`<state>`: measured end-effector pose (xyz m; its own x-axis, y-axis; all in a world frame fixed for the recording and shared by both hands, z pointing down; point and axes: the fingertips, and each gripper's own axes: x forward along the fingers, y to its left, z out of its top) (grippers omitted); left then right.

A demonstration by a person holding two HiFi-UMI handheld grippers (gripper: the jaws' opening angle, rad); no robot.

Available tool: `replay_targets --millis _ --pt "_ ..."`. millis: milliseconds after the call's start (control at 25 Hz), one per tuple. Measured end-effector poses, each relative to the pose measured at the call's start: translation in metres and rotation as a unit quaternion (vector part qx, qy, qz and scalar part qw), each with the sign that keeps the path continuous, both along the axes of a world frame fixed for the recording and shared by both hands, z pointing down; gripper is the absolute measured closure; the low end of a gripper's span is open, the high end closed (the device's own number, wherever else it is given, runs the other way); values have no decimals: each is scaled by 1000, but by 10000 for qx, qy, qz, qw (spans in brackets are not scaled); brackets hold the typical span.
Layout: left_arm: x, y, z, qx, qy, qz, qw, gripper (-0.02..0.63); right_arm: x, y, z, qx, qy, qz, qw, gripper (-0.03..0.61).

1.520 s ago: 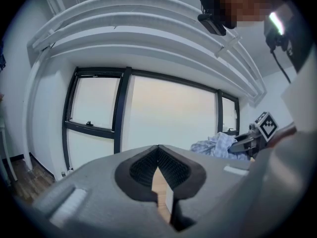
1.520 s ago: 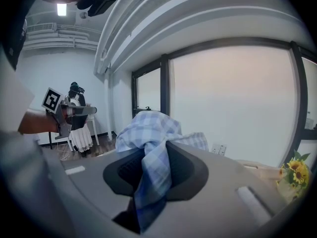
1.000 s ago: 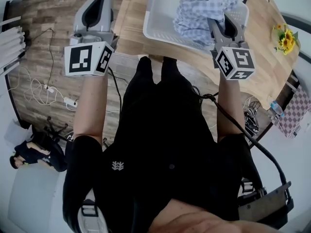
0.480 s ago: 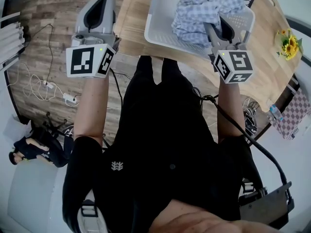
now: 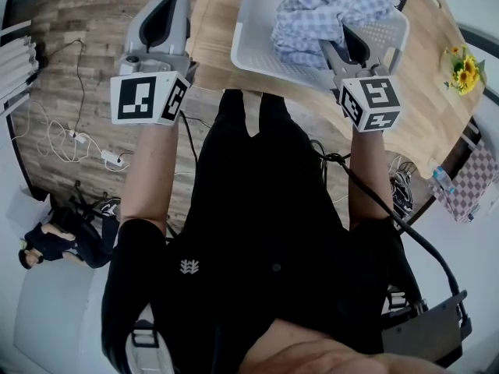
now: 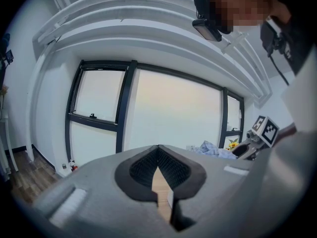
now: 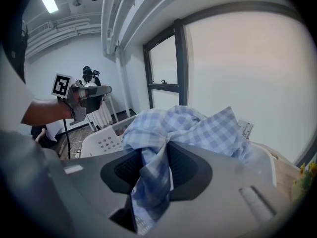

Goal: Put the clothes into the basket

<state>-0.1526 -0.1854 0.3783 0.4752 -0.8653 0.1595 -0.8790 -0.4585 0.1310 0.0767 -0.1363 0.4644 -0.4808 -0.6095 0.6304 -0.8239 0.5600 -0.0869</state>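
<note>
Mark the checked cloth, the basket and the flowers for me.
checked cloth (image 5: pixel 320 14): head view, on its bunched middle.
basket (image 5: pixel 253 23): head view, on its left wall.
flowers (image 5: pixel 461 61): head view, on the yellow blooms.

The grey left gripper (image 6: pixel 158 151) faces a large dark-framed window (image 6: pixel 168 113), its jaws together with nothing between them. At three o'clock lies a crumpled blue-checked cloth (image 6: pixel 210 148).

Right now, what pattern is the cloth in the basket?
Blue-and-white check; the cloth shows best in the right gripper view.
</note>
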Motion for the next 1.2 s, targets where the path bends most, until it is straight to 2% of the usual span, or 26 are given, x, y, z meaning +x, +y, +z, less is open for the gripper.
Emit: replay_targets --millis 240,720,1200 --pt "-1 1 -7 60 19 -4 10000 615 -5 6 1 -197 55 -142 9997 345" --pt "7 5 -30 271 90 46 9996 615 1 4 -31 193 -88 -4 9998 344" --pt "29 8 -68 560 102 225 9981 615 33 3 -73 667 -180 394 9968 344"
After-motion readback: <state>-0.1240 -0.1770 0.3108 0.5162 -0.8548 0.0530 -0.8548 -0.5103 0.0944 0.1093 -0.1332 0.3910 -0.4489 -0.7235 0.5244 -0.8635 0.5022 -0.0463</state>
